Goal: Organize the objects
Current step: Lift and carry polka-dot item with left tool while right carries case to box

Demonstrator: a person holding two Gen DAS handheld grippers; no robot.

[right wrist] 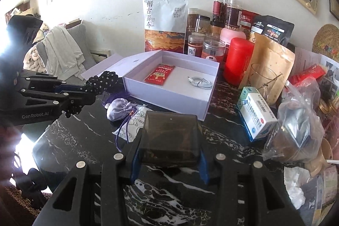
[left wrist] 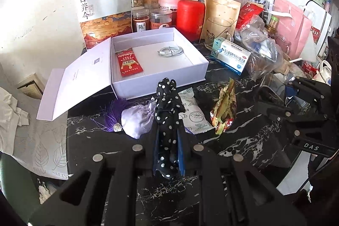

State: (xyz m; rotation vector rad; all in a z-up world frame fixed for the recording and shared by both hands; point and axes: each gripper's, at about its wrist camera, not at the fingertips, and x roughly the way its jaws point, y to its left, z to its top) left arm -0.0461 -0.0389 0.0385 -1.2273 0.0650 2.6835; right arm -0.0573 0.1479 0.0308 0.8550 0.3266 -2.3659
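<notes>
Both grippers are loaded: the left gripper [left wrist: 168,137] pinches a black polka-dot fabric scrunchie [left wrist: 167,111] above the marble table's [left wrist: 243,141] front edge, while the right gripper [right wrist: 168,154] clamps a smoky translucent plastic case [right wrist: 170,137] just before the open white cardboard box [right wrist: 169,96].

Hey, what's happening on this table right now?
Someone is tidying with two handheld grippers. The left gripper is shut on a black polka-dot cloth, held up in front of the open white box. The right gripper has its jaws closed on a dark translucent case. The box already holds a red packet and a coiled white cable. A purple pouch, a white sachet and a snack wrapper lie on the black marble table.
</notes>
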